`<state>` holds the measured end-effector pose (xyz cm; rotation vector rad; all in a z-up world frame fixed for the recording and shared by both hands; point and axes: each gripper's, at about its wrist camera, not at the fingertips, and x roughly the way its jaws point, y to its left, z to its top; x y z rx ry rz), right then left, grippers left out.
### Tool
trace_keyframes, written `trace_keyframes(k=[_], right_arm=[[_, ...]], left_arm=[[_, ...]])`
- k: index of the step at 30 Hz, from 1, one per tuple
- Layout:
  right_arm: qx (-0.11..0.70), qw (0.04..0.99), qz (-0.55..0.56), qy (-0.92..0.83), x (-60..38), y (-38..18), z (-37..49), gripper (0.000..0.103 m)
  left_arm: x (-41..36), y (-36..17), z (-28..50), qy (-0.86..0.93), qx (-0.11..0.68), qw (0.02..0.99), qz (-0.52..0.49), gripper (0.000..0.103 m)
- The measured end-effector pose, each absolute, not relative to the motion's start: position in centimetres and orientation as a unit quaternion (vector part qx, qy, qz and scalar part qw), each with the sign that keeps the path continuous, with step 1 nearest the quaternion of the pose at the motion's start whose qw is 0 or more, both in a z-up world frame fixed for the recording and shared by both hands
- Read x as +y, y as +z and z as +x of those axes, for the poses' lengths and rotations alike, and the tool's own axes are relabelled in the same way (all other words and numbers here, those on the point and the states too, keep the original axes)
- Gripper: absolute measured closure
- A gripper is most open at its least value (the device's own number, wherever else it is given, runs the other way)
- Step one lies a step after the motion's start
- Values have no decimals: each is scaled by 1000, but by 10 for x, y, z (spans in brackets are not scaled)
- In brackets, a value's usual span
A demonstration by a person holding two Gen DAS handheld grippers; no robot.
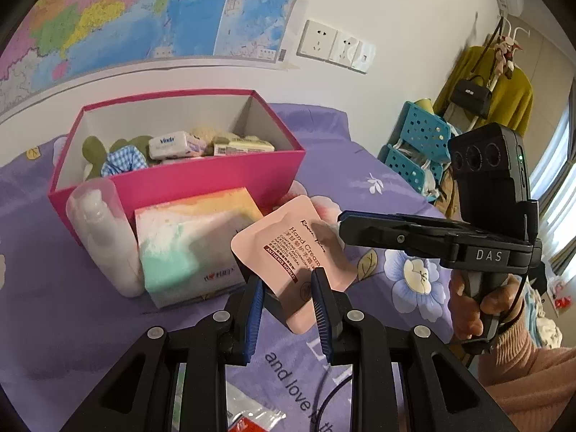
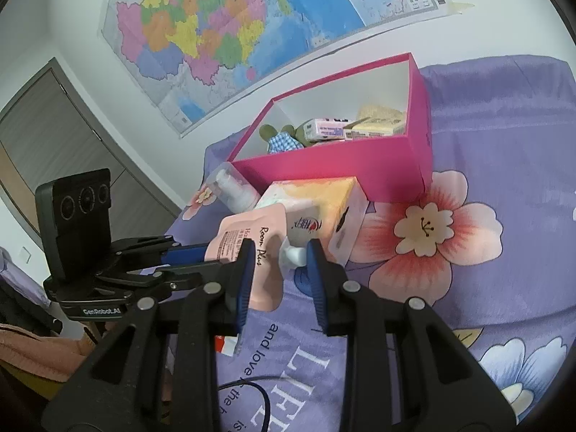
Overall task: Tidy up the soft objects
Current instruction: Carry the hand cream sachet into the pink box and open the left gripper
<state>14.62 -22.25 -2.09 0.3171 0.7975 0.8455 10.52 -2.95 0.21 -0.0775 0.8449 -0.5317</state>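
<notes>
Gripping hand-cream pouch (image 1: 293, 252) two-handed

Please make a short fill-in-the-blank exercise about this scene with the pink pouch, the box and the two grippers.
1. The hand cream pouch has the colour ____.
2. The left gripper holds the pouch at its bottom edge, and the right gripper holds its white ____.
3. The magenta box stands on a purple bedsheet printed with ____.
4. On the wall above the box hangs a ____.

Missing words: pink; cap; flowers; map
</notes>
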Motion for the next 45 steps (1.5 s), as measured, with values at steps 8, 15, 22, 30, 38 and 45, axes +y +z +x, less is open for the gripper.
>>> trace_keyframes(k=[8,15,22,30,38,45], right_arm=[[358,834,146,394,-224,-6,161,70],[343,840,148,392,-228,5,180,70],[334,846,150,387,-232,12,197,70],[330,850,153,381,-235,17,220,70],[332,853,155,372,-233,19,244,70],[334,855,160,362,-232,20,267,70]], left_arm=[[-31,18,124,-247,387,888,-28,77],[-35,30,143,-238,377,895,-28,77],[-40,38,160,-233,370,899,-24,77],[-45,44,182,-225,366,903,-22,77],[-45,44,208,-212,368,905,-31,77],[-45,41,231,-203,371,905,-38,77]])
